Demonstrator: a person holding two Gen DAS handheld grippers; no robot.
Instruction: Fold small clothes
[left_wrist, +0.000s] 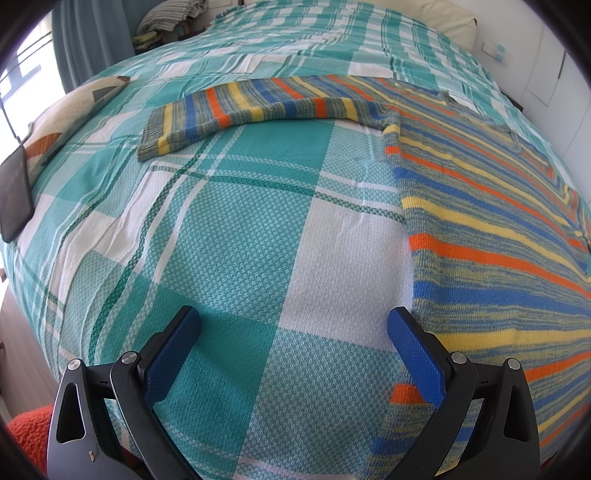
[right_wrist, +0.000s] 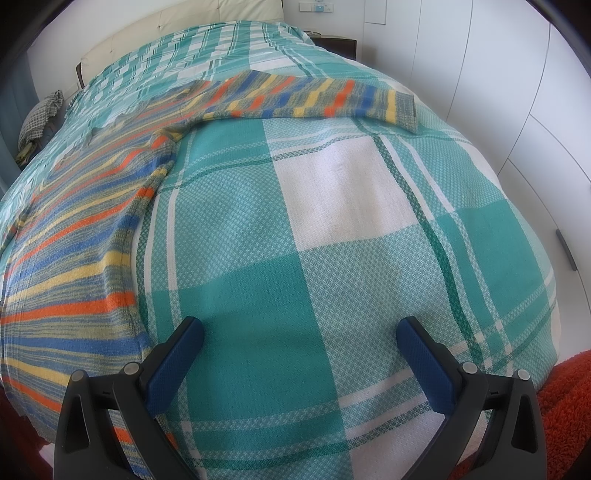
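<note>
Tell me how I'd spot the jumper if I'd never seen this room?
Find the big bed with the teal and white checked bedspread. Lying flat on top of it is the stripy sweater, both sleeves stretched out sideways. It is the only thing there with orange, blue and yellow stripes.

Striped knit sweater (left_wrist: 498, 229) flat on bed, both sleeves spread outward.
</note>
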